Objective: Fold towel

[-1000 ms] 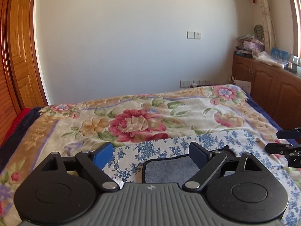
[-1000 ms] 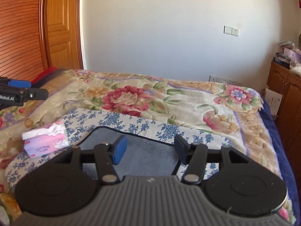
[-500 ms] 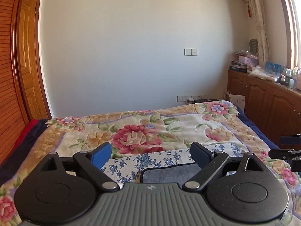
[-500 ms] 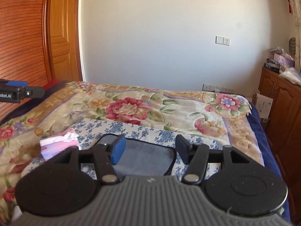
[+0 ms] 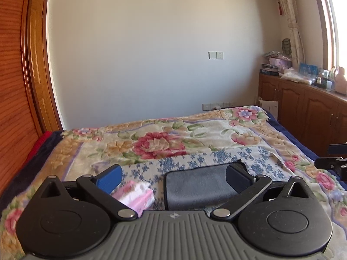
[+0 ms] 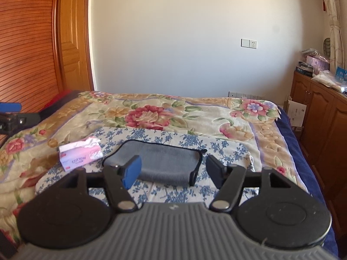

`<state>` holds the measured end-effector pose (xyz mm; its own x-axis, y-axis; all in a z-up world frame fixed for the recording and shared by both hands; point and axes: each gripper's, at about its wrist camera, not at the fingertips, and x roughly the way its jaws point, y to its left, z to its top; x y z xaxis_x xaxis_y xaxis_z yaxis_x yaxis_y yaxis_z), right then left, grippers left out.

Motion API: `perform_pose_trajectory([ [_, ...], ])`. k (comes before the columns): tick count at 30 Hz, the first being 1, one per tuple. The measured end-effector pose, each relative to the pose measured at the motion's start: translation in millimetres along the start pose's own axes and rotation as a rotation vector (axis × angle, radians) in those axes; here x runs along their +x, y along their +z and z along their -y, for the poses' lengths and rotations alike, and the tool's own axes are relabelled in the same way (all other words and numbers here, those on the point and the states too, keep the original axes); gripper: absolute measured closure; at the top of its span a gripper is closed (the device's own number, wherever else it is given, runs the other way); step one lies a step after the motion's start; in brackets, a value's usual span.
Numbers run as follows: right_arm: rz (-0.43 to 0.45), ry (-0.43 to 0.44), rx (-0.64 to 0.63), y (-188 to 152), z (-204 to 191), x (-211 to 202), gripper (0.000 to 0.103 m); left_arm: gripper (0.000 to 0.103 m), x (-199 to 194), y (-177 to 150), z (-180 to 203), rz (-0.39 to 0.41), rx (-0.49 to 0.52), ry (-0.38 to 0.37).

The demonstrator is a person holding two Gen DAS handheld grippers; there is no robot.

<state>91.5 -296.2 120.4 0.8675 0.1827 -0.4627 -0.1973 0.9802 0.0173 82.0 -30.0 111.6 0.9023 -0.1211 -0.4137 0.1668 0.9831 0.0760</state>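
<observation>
A grey towel with a dark edge (image 6: 164,162) lies folded on a blue-flowered cloth (image 6: 173,138) on the bed; it also shows in the left wrist view (image 5: 199,184). My left gripper (image 5: 173,178) is open and empty, held above the bed just short of the towel. My right gripper (image 6: 172,171) is open and empty, above the towel's near edge. Each gripper shows at the side edge of the other's view: the right one (image 5: 334,162) and the left one (image 6: 10,114).
A pink tissue pack (image 6: 80,156) lies left of the towel, also in the left wrist view (image 5: 136,195). The bed carries a floral blanket (image 6: 156,112). Wooden cabinets (image 5: 303,112) stand to the right, a wooden door (image 6: 73,34) to the left.
Both grippers have drawn back and lifted away from the towel. The towel now shows whole and folded, and the tissue pack has come into the left wrist view. Both grippers stay open.
</observation>
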Motion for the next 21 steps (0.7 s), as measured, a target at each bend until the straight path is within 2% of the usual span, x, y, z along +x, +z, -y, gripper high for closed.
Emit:
perform_pose_trajectory([
  [5, 0.019, 0.004, -0.001, -11.9, -7.4, -15.1, 0.016, 0.000, -22.6, -21.3, 4.6, 0.013, -0.027, 0.005],
  [10, 0.027, 0.013, 0.006, -19.6, -12.6, -26.5, 0.011, 0.000, -39.8, -33.2, 9.6, 0.000, -0.011, -0.012],
  [13, 0.047, 0.016, 0.018, -25.3, -14.2, -33.9, 0.000, 0.000, -49.3, -39.5, 10.8, 0.011, -0.010, -0.001],
  [16, 0.048, 0.013, 0.036, -32.0, -14.3, -36.8, 0.000, 0.000, -54.4, -44.6, 9.0, 0.020, -0.031, 0.006],
  [21, 0.037, -0.003, 0.034, -46.8, -17.3, -38.3, 0.000, 0.000, -62.9, -57.6, 5.2, 0.084, -0.073, 0.013],
])
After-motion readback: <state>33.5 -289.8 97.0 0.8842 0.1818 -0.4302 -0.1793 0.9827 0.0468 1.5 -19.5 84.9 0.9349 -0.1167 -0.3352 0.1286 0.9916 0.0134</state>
